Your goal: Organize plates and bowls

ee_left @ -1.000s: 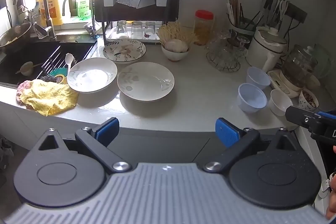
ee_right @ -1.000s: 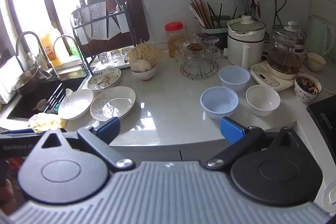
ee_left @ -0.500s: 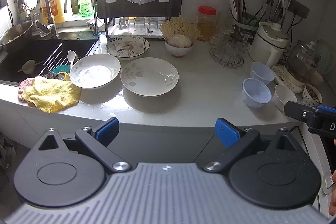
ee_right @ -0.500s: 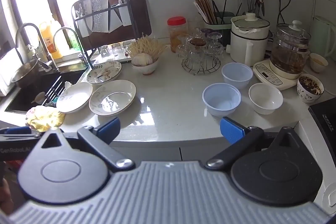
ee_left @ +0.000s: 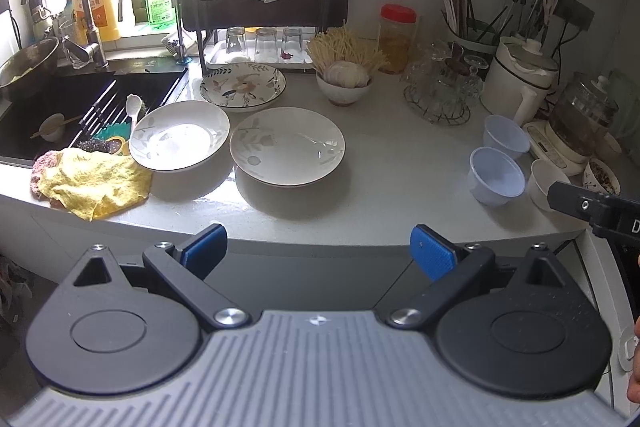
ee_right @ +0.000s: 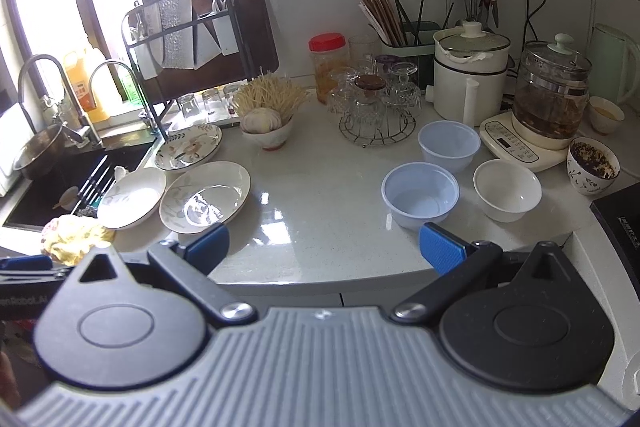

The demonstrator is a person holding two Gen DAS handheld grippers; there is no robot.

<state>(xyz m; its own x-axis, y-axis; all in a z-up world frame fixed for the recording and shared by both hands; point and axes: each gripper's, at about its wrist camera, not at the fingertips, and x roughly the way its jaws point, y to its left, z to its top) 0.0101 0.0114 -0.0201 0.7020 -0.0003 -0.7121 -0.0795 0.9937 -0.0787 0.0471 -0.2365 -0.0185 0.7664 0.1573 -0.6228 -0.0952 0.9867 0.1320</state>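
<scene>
**Both grippers have come closer, and nothing is picked up yet**

My left gripper (ee_left: 318,247) has its blue jaws spread wide with nothing between them. My right gripper (ee_right: 323,246) is the same, wide apart and empty. A moment ago I was further back; now the counter looks bigger, so I have moved in. No dish has moved, so the sorting has not started.

Past the left jaws sits the white leaf-print plate (ee_left: 287,145). It is empty. Beside it, touching, is the shiny white plate (ee_left: 179,136), also empty. Behind them is the flower-pattern plate (ee_left: 243,86).

Past the right jaws is the near pale blue plastic bowl (ee_right: 420,195), empty. The far pale blue plastic bowl (ee_right: 449,145) and the small white bowl (ee_right: 507,190) look empty too.
</scene>
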